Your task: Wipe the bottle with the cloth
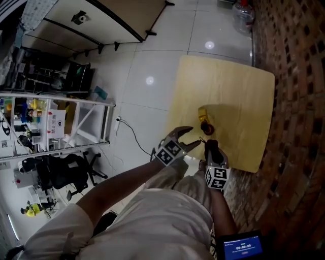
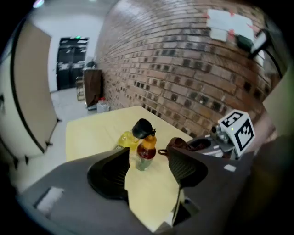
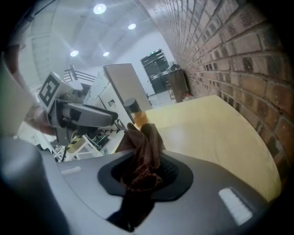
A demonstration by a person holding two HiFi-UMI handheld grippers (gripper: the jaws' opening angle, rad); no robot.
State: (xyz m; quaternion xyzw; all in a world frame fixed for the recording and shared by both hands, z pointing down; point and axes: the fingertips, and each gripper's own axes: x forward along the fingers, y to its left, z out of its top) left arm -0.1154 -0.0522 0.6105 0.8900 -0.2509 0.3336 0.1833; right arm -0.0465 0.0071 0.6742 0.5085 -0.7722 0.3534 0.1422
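Note:
A small bottle [image 2: 145, 153] of amber drink with a black cap stands upright on the pale wooden table [image 1: 238, 91]. In the head view the bottle [image 1: 206, 125] is just beyond both grippers. My left gripper [image 2: 148, 159] is open; the bottle stands a little past its fingertips, untouched. In the head view the left gripper [image 1: 194, 136] reaches in from the left. My right gripper [image 3: 144, 165] is shut on a bunched brown cloth [image 3: 143, 153], which sticks out toward the bottle [image 3: 136, 114]. The right gripper [image 1: 209, 145] hangs close to the bottle's near right side.
A yellow object [image 2: 125, 139] lies against the bottle's far side. A brick wall [image 1: 299, 101] runs along the table's right edge. On the white floor left of the table stand a shelf rack [image 1: 56, 122] and an office chair [image 1: 66, 170]. A water jug [image 1: 244, 15] sits beyond the table.

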